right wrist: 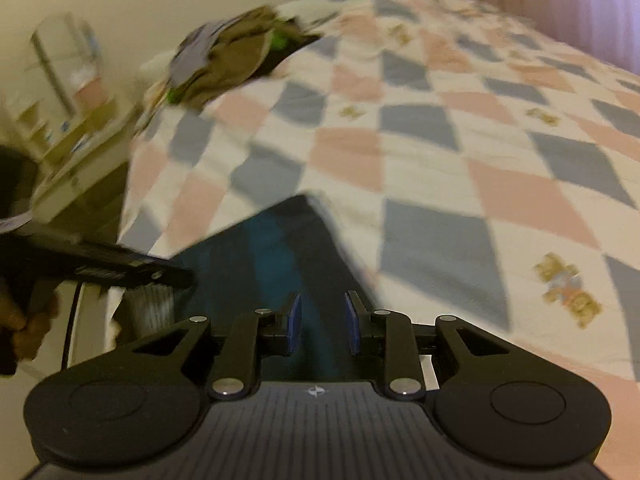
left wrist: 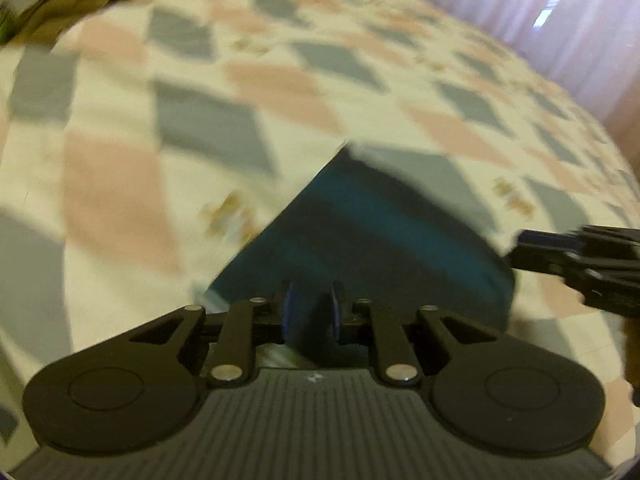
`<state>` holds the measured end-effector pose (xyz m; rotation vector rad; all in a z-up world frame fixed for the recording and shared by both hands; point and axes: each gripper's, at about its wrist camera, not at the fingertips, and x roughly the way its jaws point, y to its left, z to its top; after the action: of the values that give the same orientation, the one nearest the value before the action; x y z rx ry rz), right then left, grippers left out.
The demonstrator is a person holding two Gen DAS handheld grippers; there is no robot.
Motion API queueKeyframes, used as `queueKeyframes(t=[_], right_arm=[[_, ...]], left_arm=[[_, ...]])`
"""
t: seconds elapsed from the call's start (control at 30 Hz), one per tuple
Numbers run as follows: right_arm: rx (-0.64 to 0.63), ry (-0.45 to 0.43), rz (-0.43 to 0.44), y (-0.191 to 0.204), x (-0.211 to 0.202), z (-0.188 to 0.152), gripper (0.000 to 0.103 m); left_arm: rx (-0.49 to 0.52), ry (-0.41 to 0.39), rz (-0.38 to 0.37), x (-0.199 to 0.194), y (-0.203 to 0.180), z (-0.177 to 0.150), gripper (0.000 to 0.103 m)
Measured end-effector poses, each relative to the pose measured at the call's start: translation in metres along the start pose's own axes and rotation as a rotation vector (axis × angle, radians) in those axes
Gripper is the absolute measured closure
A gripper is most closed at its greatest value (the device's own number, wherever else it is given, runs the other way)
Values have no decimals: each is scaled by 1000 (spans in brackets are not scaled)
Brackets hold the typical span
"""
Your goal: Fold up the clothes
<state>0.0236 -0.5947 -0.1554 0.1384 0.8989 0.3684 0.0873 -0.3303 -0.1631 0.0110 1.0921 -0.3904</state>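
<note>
- the garment [left wrist: 360,232] is a dark navy piece with teal stripes running lengthwise; it shows as a flat, tapering panel that reaches away from both cameras to a squared far edge. what kind of clothing it is cannot be told through the blur.
- it sits over the near part of the bed, above the checked quilt [left wrist: 248,92] of pink, grey-blue and cream diamonds with small bear prints; whether it rests on the quilt or is lifted off it is not clear.
- the left gripper [left wrist: 311,312] points along the garment's length, its blue pads [left wrist: 289,312] drawn in with the dark cloth running between them, so it appears to be pinching the garment's near edge.
- the right gripper [right wrist: 323,322] is aimed the same way, its blue pads [right wrist: 295,322] on either side of a striped fold of the garment [right wrist: 276,248]; it too looks to be gripping the cloth, with a small gap showing between the pads.
- each gripper appears in the other's view, coming in from the side at the garment's near corner, so the two hold it side by side and near each other.
- a hand [right wrist: 24,320] wrapped around the left tool's handle shows at the left edge of the right wrist view.
- a heap of olive and grey clothes [right wrist: 236,60] lies at the far corner of the bed, well apart from the garment.
- pale pink curtains [left wrist: 552,12] hang beyond the bed.
</note>
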Motion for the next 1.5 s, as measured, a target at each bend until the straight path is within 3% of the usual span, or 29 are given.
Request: queueKeyframes(t=[0.07, 0.2, 0.53, 0.57, 0.6, 0.67, 0.8, 0.87, 0.97, 1.1, 1.23, 1.27, 1.3, 1.37, 1.4, 1.5], right_arm=[[-43, 61, -26, 7, 20, -10, 75], [-66, 81, -59, 9, 42, -15, 75], [-104, 98, -83, 15, 45, -16, 74], [-103, 95, -76, 15, 42, -14, 74], [-99, 96, -65, 14, 37, -10, 74], [-85, 80, -31, 10, 23, 1, 73], [-74, 17, -5, -6, 7, 29, 56], [-62, 11, -22, -18, 12, 43, 53], [-18, 33, -27, -35, 28, 57, 53], [21, 82, -2, -44, 53, 66, 52], [11, 104, 14, -40, 72, 69, 48], [9, 111, 20, -39, 77, 69, 48], [10, 121, 32, -38, 82, 69, 48], [12, 150, 77, -37, 93, 70, 59], [4, 164, 101, -34, 98, 70, 81], [-136, 151, 102, -14, 104, 73, 87]], left_arm=[[-46, 43, 38, 16, 4, -4, 88], [-79, 58, 94, 26, -1, 0, 88], [-104, 19, 137, 15, -9, -12, 86], [-121, 3, 141, 6, -8, -19, 82], [-142, -16, 144, -6, -7, -27, 70], [-225, -68, 137, -37, 6, -62, 56], [-483, -124, 110, -80, 56, -125, 54], [-615, -169, 64, -86, 79, -143, 50], [-699, -208, 20, -75, 92, -146, 38], [-741, -223, -6, -45, 101, -141, 38], [-762, -177, -16, -17, 102, -145, 42], [-767, -185, -17, -17, 101, -148, 51], [-780, -200, -36, -17, 100, -150, 70], [-790, -225, -67, -22, 97, -152, 86], [-768, -241, -56, -26, 93, -151, 90], [-722, -303, -1, -47, 80, -151, 91]])
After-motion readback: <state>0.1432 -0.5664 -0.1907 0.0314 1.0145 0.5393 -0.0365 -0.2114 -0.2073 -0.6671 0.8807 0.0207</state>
